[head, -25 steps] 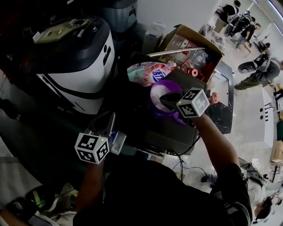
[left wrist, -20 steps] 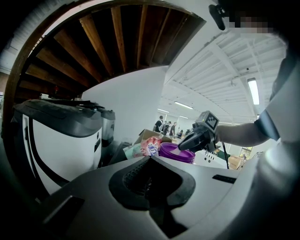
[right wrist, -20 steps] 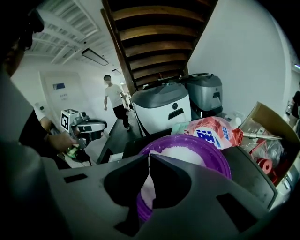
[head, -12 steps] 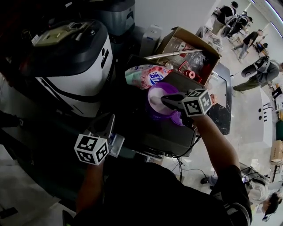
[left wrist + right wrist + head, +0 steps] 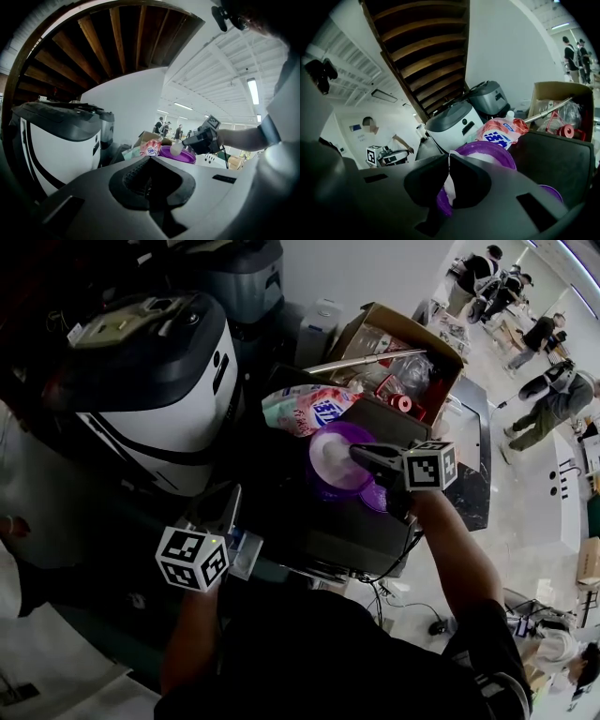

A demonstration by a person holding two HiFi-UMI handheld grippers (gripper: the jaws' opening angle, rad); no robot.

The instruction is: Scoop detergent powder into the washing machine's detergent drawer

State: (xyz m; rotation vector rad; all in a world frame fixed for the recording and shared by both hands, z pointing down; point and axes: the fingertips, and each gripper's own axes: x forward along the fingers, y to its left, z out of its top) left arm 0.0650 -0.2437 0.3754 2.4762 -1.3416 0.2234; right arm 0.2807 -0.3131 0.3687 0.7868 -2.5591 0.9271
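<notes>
While my right gripper [image 5: 356, 455] jaws pinch the white scoop [image 5: 449, 189] over the purple tub [image 5: 327, 486], what I take for the drawer [image 5: 246, 552] lies leftward and toward me, beside my left gripper [image 5: 228, 498], whose jaws are pressed together on nothing.

The head view looks steeply down on the left gripper [image 5: 223, 502] and right gripper [image 5: 364, 456]. Each gripper view looks along its own jaws. The right one sits close over the purple tub [image 5: 508, 159], shared by all views.

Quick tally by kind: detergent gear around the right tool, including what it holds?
tub: 1
lid: 1
pouch: 1
scoop: 1
Total: 4
</notes>
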